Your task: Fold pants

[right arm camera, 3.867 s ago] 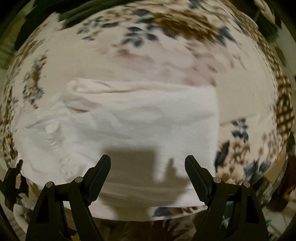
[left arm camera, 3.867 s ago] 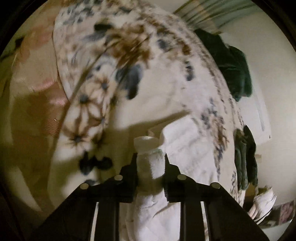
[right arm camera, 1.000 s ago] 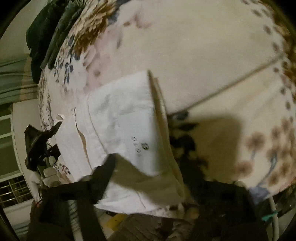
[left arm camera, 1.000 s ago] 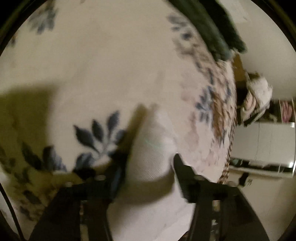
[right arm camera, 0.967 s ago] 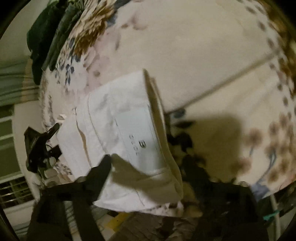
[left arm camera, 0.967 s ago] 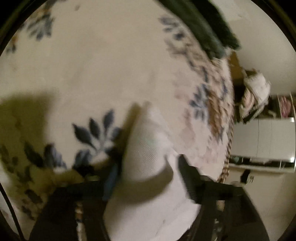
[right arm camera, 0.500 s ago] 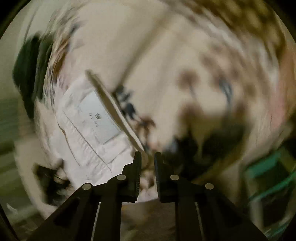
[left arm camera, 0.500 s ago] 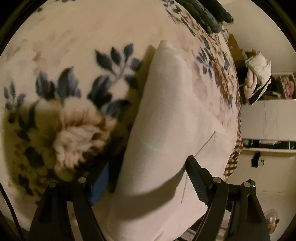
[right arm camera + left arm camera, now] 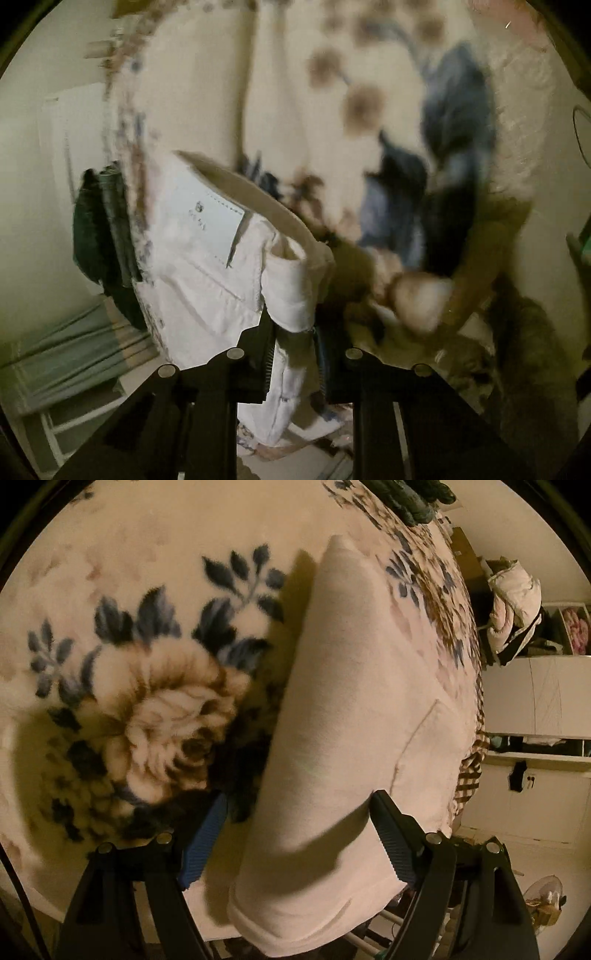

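The right gripper (image 9: pixel 293 354) has swung round from hovering spread over the white pants (image 9: pixel 343 716) to clamping a bunched corner of them near the waistband, by the pale label patch (image 9: pixel 210 225) — though its fingers are easing apart a little at this moment with the cloth between them. The left gripper (image 9: pixel 295 845), which pinched a narrow fold a few seconds back, now has its fingers spread wide on either side of the folded end, with a gap showing on both sides, so it has released. The pants lie as a compact folded bundle on the floral blanket (image 9: pixel 147 686) of the bed, at its near edge. That suggests the fold itself is largely made — the right hand probably means to shift or tidy the bundle. A second ago the label lay flatter and farther off; now it sits close and tilted.
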Action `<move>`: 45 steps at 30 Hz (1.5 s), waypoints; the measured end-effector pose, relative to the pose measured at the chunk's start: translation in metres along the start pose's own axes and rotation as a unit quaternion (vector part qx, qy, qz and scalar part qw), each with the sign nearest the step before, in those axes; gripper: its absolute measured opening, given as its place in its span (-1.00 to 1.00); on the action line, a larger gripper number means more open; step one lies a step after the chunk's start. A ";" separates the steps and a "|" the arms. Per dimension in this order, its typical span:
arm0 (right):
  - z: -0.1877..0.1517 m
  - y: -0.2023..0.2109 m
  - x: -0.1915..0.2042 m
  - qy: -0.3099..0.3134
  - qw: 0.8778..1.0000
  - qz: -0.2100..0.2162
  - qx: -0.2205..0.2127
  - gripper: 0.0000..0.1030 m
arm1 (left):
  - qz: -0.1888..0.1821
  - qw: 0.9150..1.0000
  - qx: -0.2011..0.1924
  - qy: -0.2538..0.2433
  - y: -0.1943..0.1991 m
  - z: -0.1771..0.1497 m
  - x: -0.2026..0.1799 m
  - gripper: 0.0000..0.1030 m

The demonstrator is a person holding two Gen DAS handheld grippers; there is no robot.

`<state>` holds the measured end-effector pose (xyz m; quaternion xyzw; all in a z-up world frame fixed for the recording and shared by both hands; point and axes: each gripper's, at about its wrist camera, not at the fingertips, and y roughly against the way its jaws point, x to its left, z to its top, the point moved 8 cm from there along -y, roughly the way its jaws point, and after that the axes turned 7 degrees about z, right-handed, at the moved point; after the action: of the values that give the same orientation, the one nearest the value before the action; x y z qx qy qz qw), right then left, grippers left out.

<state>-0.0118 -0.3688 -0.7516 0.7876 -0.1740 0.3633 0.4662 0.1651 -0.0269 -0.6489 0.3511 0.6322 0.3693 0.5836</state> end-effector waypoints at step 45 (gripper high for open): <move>-0.122 0.029 0.300 0.241 0.970 0.031 0.009 -0.37 | -0.106 0.984 -0.099 -0.106 0.223 0.069 -0.134 -0.62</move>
<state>0.1235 -0.2586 -0.4767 0.6749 -0.0779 0.5585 0.4760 0.2460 -0.0335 -0.3924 0.2594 0.5606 0.3268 0.7153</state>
